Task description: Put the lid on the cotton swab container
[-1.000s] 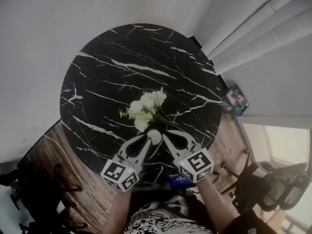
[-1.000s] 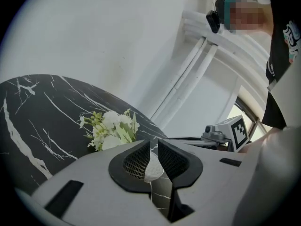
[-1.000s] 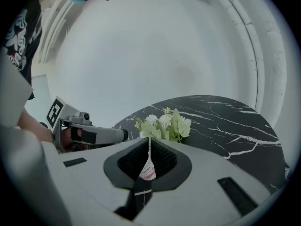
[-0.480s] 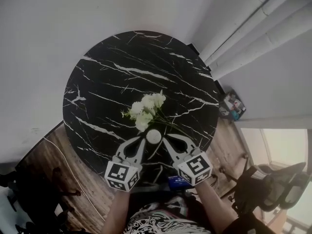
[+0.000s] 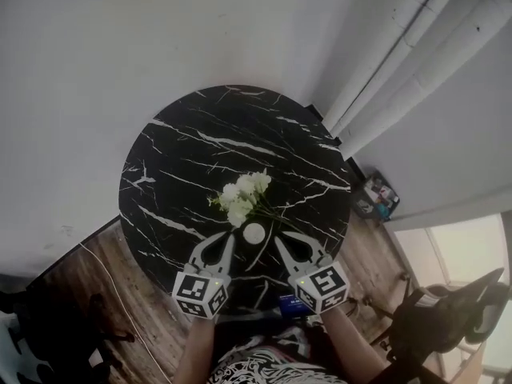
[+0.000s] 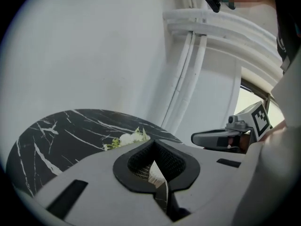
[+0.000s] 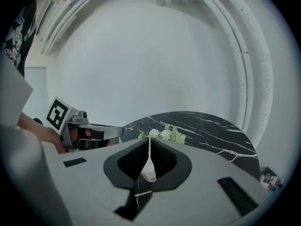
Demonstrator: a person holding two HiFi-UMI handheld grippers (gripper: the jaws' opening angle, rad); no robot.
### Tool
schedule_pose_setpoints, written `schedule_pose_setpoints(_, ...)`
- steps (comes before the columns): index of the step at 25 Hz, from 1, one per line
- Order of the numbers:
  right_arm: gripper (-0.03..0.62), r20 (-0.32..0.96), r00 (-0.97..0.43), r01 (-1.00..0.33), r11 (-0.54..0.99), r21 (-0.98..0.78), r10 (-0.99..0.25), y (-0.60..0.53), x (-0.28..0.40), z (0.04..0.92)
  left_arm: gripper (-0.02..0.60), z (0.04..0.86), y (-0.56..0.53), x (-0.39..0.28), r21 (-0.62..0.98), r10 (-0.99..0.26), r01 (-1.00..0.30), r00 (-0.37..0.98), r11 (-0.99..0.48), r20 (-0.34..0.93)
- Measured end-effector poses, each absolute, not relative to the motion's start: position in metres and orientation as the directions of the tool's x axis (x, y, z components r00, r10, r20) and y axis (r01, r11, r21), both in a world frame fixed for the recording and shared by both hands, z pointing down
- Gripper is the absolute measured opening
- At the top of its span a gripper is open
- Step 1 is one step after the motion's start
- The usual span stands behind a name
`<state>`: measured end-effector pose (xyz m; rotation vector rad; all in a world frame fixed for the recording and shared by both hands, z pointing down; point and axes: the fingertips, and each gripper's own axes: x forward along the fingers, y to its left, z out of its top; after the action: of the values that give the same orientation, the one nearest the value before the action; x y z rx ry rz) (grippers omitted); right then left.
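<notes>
Count: one round black marble table (image 5: 176, 158), glossy and white-veined, is carrying one bunch of white flowers (image 5: 242, 197) and one small white round cotton swab container (image 5: 254, 232). Two grippers: the left gripper (image 5: 230, 237) and right gripper (image 5: 278, 240) are both holding their jaws together, empty. The container is standing between the two tips, outside both.

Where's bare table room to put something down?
The far half of the table, beyond the flowers, is bare, and so are its left and right flanks. The near edge is crowded: the container sits between left gripper and right gripper, flowers just behind.
</notes>
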<state>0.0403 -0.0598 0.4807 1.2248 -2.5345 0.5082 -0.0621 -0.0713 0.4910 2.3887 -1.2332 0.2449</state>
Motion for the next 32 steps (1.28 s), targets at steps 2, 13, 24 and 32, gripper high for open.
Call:
schedule_pose_setpoints(2,0.025,0.381,-0.603,-0.792,0.582,-0.185,-0.701,-0.055,0.039,0.472,0.014,0.477,-0.07,-0.063,0.29,-0.75,-0.812,0.581,-0.507,0.315)
schedule_pose_setpoints(13,0.025,0.324,-0.576,-0.816,0.553,-0.169,-0.75,-0.044,0.045,0.443,0.014,0.444,-0.067,-0.076,0.166,-0.809,-0.871,0.491,-0.462,0.324)
schedule_pose_setpoints(24,0.023,0.265,-0.528,-0.849,0.511,-0.134,-0.807,-0.04,0.061,0.419,0.014,0.404,-0.056,-0.07,0.055,-0.834,-0.866,0.493,-0.496,0.249)
schedule_pose_setpoints(32,0.018,0.286,-0.514,-0.856,0.506,-0.107,-0.809,-0.035,0.063,0.424,0.014,0.408,-0.052,-0.074,0.064,-0.844,-0.878,0.475,-0.475,0.251)
